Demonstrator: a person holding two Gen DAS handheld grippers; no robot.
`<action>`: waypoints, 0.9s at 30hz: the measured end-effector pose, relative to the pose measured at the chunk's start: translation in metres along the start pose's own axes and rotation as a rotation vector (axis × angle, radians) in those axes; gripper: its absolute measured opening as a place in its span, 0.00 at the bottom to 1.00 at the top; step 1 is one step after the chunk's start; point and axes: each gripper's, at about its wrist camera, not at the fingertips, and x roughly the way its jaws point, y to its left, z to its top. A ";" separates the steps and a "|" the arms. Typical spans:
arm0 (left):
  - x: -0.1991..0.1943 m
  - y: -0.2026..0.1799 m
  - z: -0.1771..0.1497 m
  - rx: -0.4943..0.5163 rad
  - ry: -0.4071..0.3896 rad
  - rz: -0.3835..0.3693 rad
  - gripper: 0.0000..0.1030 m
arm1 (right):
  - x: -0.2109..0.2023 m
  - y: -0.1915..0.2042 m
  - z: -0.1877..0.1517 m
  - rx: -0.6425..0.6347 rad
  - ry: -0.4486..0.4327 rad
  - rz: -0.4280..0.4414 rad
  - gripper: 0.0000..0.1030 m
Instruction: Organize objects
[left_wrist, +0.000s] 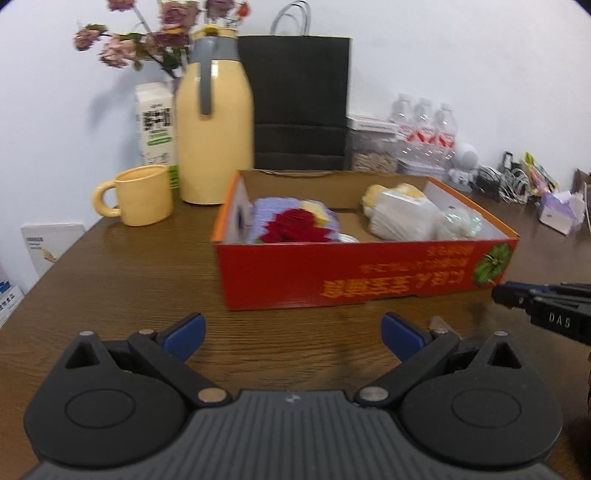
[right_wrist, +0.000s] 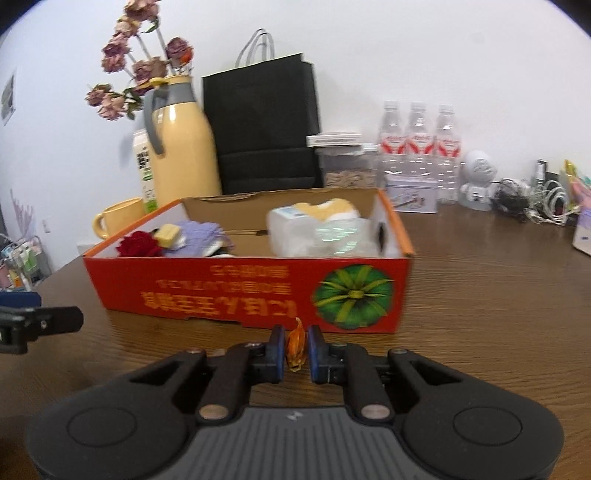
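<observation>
Pinching small crinkled orange wrapped candy (right_wrist: 296, 347), right gripper (right_wrist: 296, 352).

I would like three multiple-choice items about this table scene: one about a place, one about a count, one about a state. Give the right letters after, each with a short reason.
1. Where is the yellow mug?
A. inside the red box
B. on the table, left of the yellow jug
C. on top of the black paper bag

2. How many water bottles stand by the wall?
A. one
B. three
C. five

3. What is the state of the right gripper?
A. wide open and empty
B. shut on a small orange wrapped piece
C. shut on the red rose

Answers:
1 B: it sits on the wood beside the yellow jug.
2 B: three caps show in a row.
3 B: the small orange wrapped piece sits between its blue pads.
</observation>
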 end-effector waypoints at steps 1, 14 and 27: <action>0.002 -0.006 0.000 0.006 0.004 -0.007 1.00 | -0.002 -0.004 0.000 0.002 -0.004 -0.008 0.12; 0.031 -0.067 -0.004 0.040 0.087 -0.039 1.00 | -0.011 -0.024 -0.006 -0.003 -0.052 -0.035 0.12; 0.057 -0.103 -0.005 0.032 0.140 -0.011 0.97 | -0.020 -0.025 -0.006 0.014 -0.095 -0.030 0.12</action>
